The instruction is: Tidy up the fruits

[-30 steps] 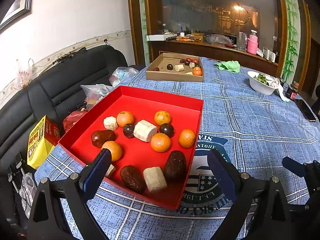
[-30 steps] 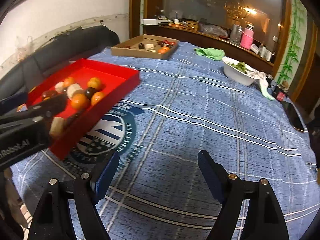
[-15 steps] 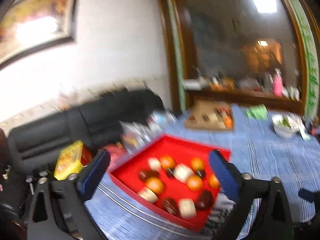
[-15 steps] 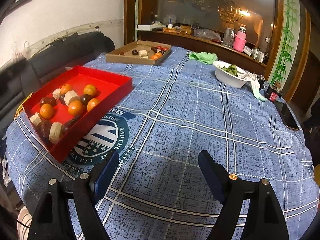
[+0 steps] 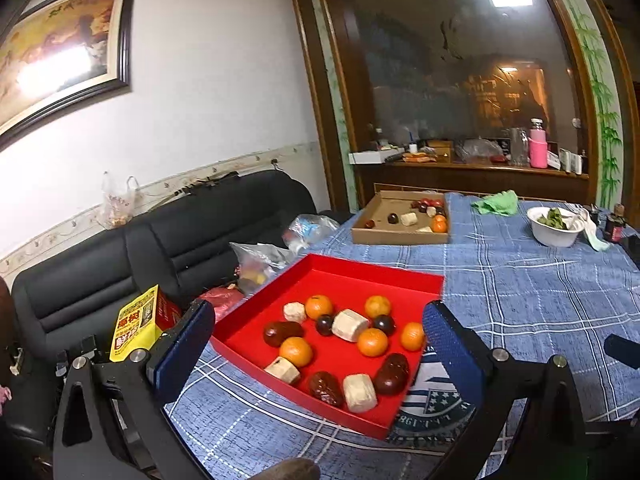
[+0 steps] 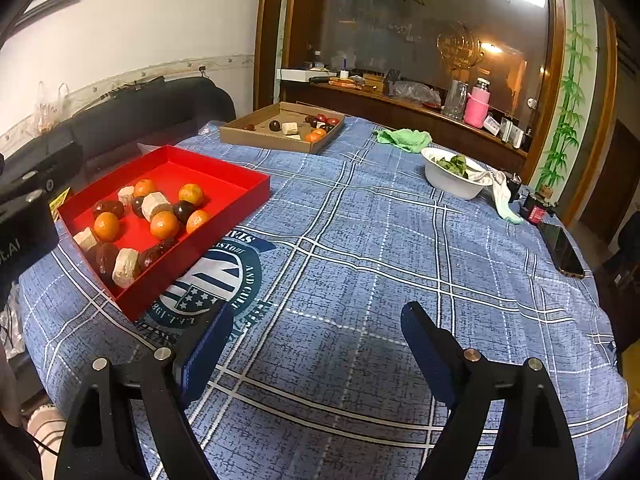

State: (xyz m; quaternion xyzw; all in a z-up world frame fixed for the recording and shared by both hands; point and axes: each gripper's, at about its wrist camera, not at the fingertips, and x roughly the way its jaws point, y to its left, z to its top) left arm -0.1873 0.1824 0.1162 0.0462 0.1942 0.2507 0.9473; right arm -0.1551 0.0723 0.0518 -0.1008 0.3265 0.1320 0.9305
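Resting on a table (image 6: 360, 240) covered in blue plaid cloth: one red tray (image 5: 362, 280) near the left edge, holding loose fruit; five oranges (image 5: 372, 342), dark round plums (image 5: 384, 323), brown dates (image 5: 282, 333) and pale cut chunks (image 5: 350, 325), all lying apart or just touching on the tray floor.

Left gripper (image 5: 316, 344): jaws spread wide, having just been opening; nothing between the pads; the tray and its fruit lie ahead of and below the jaws, framed in the gap between them, untouched.

Right gripper (image 6: 316, 344): jaws spread, having just opened further; nothing between them; bare cloth ahead; the red tray (image 6: 224, 176) lies well to the left of the jaws, apart from them.

Further items: one cardboard tray (image 6: 256, 136) at the far side of the table, holding a few more fruits; one green cloth (image 6: 404, 138); one white bowl (image 6: 448, 180) with greens; one black sofa (image 5: 160, 240) beside the table, with a yellow box (image 5: 134, 326) on it.
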